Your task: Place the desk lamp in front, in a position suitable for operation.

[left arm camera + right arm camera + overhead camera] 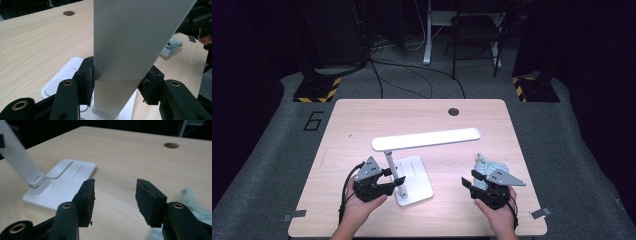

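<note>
Gripping the lamp low on its arm, the left gripper sits near the front left of the table, the person's left hand coming in over the front edge. In the left gripper view the flat white arm stands between the two black jaws: the left pad lies against its edge, and the right pad sits at the other edge, so the jaws are clamped on the arm, though the right contact is partly hidden by the arm itself.

The lamp stands left of the table's middle, toward the front edge. Its white base lies flat on the wood, and its long head stretches level above the table toward the right side.

The right gripper hovers near the front right corner, held by the right hand. In the right gripper view its jaws stand apart with only bare wood between them; the lamp base lies off to their left.

A pale cloth lies on the table just behind the right gripper, partly covered by it, and shows blurred at the right edge of the right gripper view. A round hole sits near the back edge, right of centre.
</note>
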Action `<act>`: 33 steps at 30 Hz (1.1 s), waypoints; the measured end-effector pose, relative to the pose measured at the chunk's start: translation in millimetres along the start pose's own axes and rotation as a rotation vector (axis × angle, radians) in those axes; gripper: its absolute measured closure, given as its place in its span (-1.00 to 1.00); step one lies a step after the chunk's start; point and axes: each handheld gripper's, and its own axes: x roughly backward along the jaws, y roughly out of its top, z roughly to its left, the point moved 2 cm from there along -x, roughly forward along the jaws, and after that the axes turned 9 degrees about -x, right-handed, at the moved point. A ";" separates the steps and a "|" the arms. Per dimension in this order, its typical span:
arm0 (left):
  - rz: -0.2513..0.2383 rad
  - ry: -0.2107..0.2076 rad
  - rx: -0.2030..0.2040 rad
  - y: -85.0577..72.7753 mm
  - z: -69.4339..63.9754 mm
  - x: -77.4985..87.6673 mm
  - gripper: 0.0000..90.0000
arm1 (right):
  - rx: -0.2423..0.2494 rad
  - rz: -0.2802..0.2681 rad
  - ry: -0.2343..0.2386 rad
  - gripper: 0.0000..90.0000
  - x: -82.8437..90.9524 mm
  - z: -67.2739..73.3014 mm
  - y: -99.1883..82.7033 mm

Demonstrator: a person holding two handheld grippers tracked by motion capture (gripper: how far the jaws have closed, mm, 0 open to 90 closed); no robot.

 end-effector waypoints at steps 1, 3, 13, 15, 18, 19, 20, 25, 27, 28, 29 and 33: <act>-0.001 -0.003 -0.014 0.6 1.2 -1.3 0.16 | -0.001 -0.028 -0.027 0.09 4.1 -5.3 3.1; -0.003 -0.027 -0.020 1.8 1.6 -4.0 0.16 | -0.001 -0.040 -0.112 0.08 13.9 -17.8 7.3; -0.012 -0.107 -0.046 0.6 -0.5 -2.7 0.16 | -0.169 0.034 -0.370 0.08 32.3 -83.6 -14.9; -0.018 -0.094 -0.036 -0.7 -0.7 -1.6 0.16 | -0.201 0.050 -0.359 0.04 26.9 -84.7 -22.0; -0.020 -0.070 -0.038 -0.4 -2.3 -1.0 0.15 | -0.186 0.077 -0.350 -0.12 10.6 -70.5 -27.4; -0.020 -0.058 -0.045 0.5 -3.8 0.0 0.15 | -0.182 0.092 -0.348 -0.14 5.9 -65.9 -28.2; -0.020 -0.058 -0.045 0.5 -3.8 0.0 0.15 | -0.182 0.092 -0.348 -0.14 5.9 -65.9 -28.2; -0.073 -0.061 -0.020 4.6 -2.4 9.5 0.09 | -0.146 0.171 -0.366 -0.29 -19.7 -49.8 -33.6; -0.070 -0.061 -0.018 4.8 -2.0 10.7 0.08 | -0.136 0.178 -0.369 -0.29 -21.8 -49.3 -34.1; -0.074 -0.061 -0.015 4.5 -2.0 10.5 0.08 | -0.122 0.180 -0.375 -0.30 -24.2 -48.8 -34.9; -0.066 -0.068 -0.017 4.2 -1.9 10.9 0.08 | -0.099 0.204 -0.390 -0.30 -27.9 -49.1 -37.0; -0.059 -0.058 -0.018 3.1 -3.0 10.0 0.07 | -0.108 0.214 -0.389 -0.32 -30.4 -49.3 -40.7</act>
